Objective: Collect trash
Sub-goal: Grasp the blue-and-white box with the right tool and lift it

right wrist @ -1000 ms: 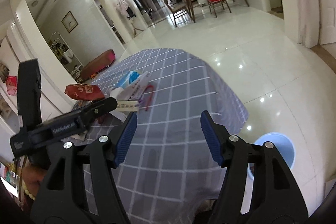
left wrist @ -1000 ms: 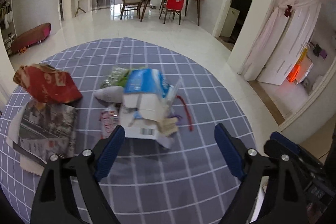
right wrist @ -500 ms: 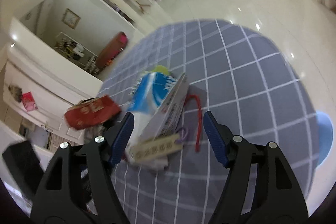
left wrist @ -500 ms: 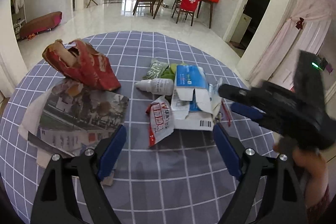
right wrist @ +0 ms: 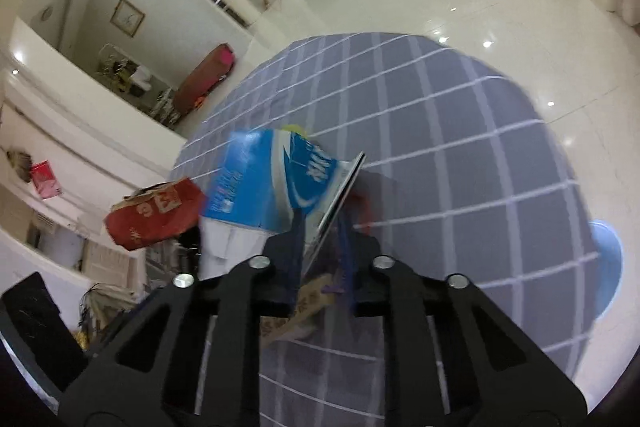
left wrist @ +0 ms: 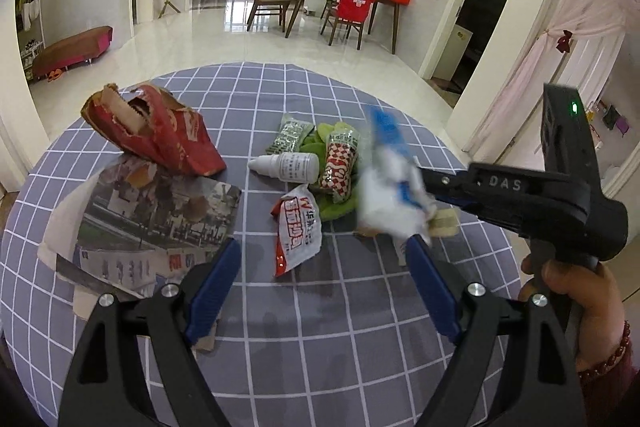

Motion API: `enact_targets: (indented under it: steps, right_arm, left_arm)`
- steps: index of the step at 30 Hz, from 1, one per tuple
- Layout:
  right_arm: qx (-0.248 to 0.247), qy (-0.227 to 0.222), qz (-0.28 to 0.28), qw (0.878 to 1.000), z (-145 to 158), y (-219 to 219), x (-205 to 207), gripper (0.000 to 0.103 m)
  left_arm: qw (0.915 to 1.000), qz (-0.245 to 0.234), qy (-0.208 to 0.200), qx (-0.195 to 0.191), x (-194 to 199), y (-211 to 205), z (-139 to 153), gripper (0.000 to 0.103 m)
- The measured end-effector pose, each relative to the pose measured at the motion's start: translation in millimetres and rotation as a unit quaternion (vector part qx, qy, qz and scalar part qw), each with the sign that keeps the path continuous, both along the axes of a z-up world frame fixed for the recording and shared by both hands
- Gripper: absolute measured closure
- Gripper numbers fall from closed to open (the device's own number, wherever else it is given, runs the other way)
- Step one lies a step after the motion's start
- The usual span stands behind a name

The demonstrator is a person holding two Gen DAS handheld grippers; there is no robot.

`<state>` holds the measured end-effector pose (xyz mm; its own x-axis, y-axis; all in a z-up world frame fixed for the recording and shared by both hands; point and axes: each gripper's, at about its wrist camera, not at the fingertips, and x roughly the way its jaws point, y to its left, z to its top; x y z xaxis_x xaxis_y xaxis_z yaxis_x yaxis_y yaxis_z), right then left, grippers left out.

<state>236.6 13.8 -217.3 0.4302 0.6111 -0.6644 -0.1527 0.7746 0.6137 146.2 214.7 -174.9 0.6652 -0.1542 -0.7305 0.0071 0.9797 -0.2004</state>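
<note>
A round table under a grey-blue cloth [left wrist: 320, 327] with a white grid carries a litter of soft, crumpled things: a torn red paper bag [left wrist: 160, 131] with a ragged brown mouth, a glossy printed sheet [left wrist: 156, 223] lying flat, a small white plastic dropper bottle [left wrist: 286, 166] on its side, a red-and-white foil sachet [left wrist: 298, 227], a checked snack packet [left wrist: 340, 163] on a green wrapper [left wrist: 336, 209], and a speckled packet [left wrist: 290, 137]. The right gripper [right wrist: 320, 251] has its jaws closing on the blue-and-white cardboard carton [right wrist: 272, 183], whose flattened flap sits pinched between the blue pads; half a second ago those jaws stood wide with the carton lying between them on the cloth. In the left wrist view the carton [left wrist: 388, 195] is now tipped up and smeared by motion, its print unreadable. The left gripper [left wrist: 324, 279] hangs wide open above the cloth, holding nothing, much where it was. A hand [left wrist: 576, 303] with a beaded bracelet grasps the right gripper's handle. A pale blue bin [right wrist: 608, 267] shows only partly past the table edge.
</note>
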Motion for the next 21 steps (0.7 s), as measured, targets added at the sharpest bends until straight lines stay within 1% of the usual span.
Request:
enact_targets:
  steps: [2,4,6,8,11,14,16,19,21]
  right_arm:
    - [0.047,0.028,0.008,0.998,-13.8,-8.1,1.8,0.087]
    - [0.077,0.039,0.006,0.996,-21.1,-12.0,4.2,0.087]
    - [0.09,0.044,0.008,0.995,-23.7,-12.0,6.1,0.087]
    - [0.097,0.043,0.01,0.994,-24.6,-15.3,6.8,0.091]
    - [0.151,0.044,0.007,0.987,-28.5,-24.8,5.6,0.095]
    - [0.196,0.038,0.007,0.98,-26.1,-32.6,1.5,0.098]
    - [0.211,0.033,0.007,0.977,-22.4,-37.1,-0.1,0.098]
    - [0.232,0.015,0.005,0.973,-9.4,-42.5,-5.9,0.098]
    - [0.256,0.001,-0.001,0.967,0.6,-51.0,-11.2,0.098]
  left_arm:
    - [1.0,0.0,0.003,-0.001,-0.9,-0.5,-1.1,0.021]
    - [1.0,0.0,0.006,-0.001,-2.2,-2.8,-3.4,0.021]
    - [1.0,-0.002,0.009,-0.003,-2.8,-4.9,-4.7,0.021]
    - [0.9999,-0.002,0.012,-0.001,-3.1,-5.8,-5.4,0.021]
    - [0.9999,-0.003,0.015,-0.002,-4.4,-6.1,-5.5,0.021]
    - [0.9999,-0.002,0.015,0.002,-5.1,-6.9,-5.2,0.021]
    - [0.9999,-0.002,0.015,-0.001,-5.8,-7.1,-4.9,0.021]
    - [0.9999,-0.002,0.014,-0.005,-4.3,-8.0,-3.2,0.021]
    - [0.9999,-0.003,0.012,-0.004,-5.4,-9.8,-2.0,0.021]
